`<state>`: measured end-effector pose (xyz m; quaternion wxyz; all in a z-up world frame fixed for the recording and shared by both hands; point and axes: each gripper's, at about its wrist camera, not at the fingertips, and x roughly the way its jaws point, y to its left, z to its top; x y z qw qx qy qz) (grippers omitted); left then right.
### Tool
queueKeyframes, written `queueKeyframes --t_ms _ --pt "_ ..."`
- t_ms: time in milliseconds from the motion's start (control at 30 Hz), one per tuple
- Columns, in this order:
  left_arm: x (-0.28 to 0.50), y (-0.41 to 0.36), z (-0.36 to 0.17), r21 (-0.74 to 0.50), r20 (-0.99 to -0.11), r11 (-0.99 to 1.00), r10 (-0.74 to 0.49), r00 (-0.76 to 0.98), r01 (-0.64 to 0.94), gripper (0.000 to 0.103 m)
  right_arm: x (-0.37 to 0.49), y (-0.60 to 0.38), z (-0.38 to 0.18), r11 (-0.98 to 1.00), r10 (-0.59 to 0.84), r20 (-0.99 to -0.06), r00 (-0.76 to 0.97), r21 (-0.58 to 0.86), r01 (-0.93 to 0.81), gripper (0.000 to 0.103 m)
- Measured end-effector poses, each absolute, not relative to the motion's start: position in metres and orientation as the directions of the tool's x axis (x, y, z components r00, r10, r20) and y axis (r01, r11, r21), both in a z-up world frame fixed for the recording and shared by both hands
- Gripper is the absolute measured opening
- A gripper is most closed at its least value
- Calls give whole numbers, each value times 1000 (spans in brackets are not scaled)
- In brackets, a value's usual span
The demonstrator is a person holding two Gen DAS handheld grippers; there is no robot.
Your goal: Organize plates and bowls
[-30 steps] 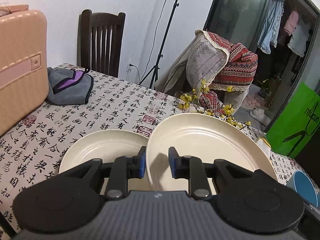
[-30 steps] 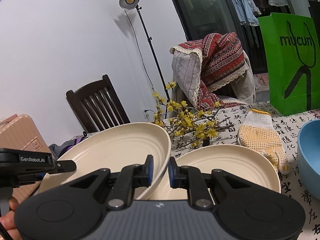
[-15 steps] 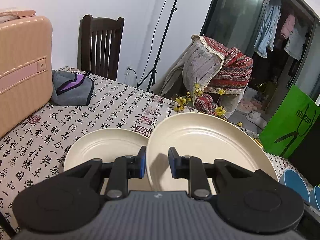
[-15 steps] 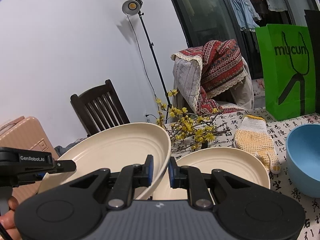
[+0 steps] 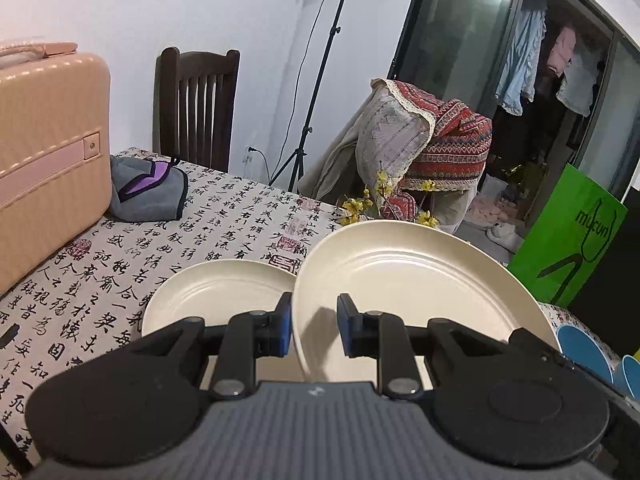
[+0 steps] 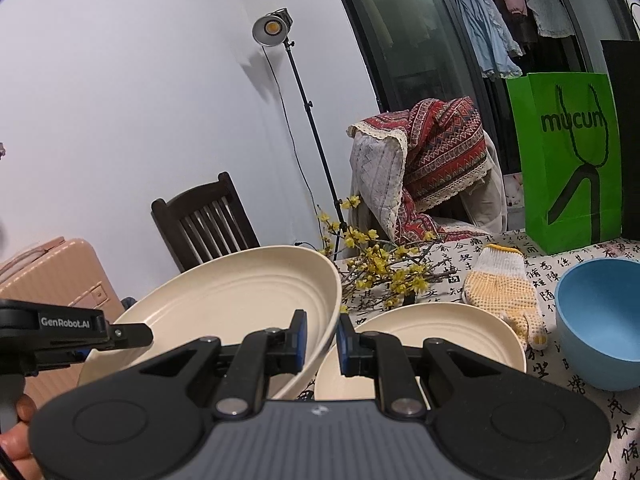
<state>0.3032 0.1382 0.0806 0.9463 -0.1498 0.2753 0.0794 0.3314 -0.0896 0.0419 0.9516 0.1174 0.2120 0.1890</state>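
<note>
Raised cream plate (image 5: 416, 280) tilted above table (image 5: 224, 216), opposite rim edges pinched by left gripper (image 5: 314, 326) and right gripper (image 6: 322, 338), jaws nearly closed. Second plate (image 6: 424, 328) flat beneath. Blue bowl (image 6: 600, 320), glove (image 6: 504, 292), flower sprigs (image 6: 380, 264) near.
</note>
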Motion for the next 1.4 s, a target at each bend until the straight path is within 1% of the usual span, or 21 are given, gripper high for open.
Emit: queueKeyframes --t_ms 267,1400 --pt "288 136 85 -228 -543 949 62 837 -218 23 316 -90 50 906 402 -350 846 282 -315 15" --pt "219 117 109 -256 -480 952 28 877 -170 23 261 -119 63 897 402 -294 867 315 -309 15"
